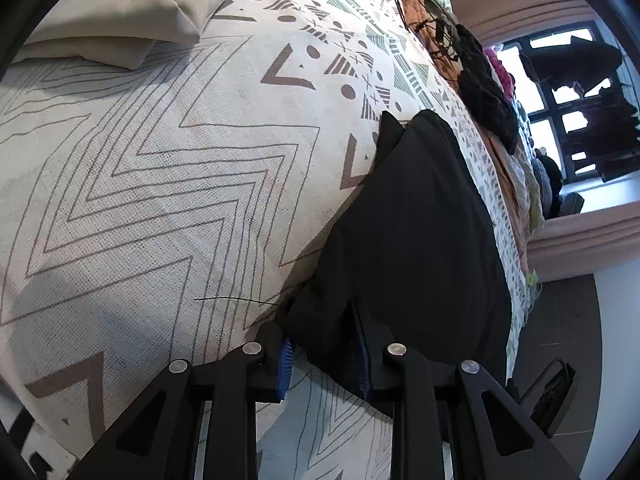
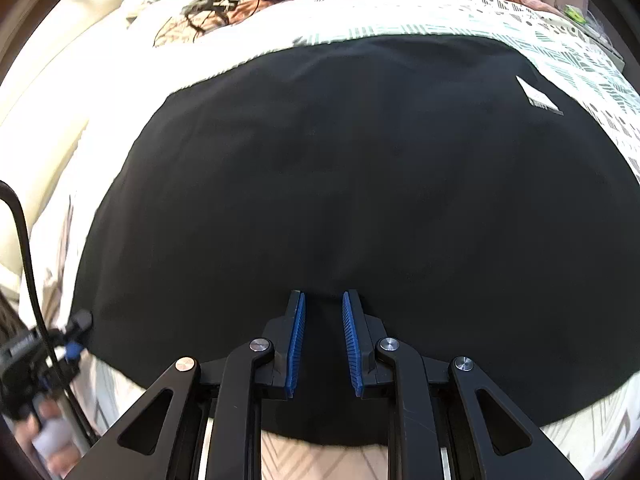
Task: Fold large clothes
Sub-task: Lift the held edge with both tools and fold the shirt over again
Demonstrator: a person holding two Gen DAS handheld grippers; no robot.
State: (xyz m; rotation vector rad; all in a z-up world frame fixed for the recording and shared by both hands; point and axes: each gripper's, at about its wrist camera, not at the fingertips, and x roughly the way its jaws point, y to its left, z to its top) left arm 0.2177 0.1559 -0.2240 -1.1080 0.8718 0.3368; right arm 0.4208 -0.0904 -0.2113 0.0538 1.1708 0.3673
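A large black garment lies spread flat on a bedspread printed with zigzag lines. It has a white label near its far right corner. My right gripper points down at the garment's near edge. Its blue pads stand a little apart, with flat black cloth showing in the gap. My left gripper has the garment's left corner bunched between its pads and draped over its right finger. That same gripper appears at the garment's left edge in the right wrist view.
Folded beige cloth lies on the bed's far left. A heap of clothes with a dark knit piece and thin cables lines the far side. Dark floor lies beside the bed under a window. A person's hand and a black cable are at left.
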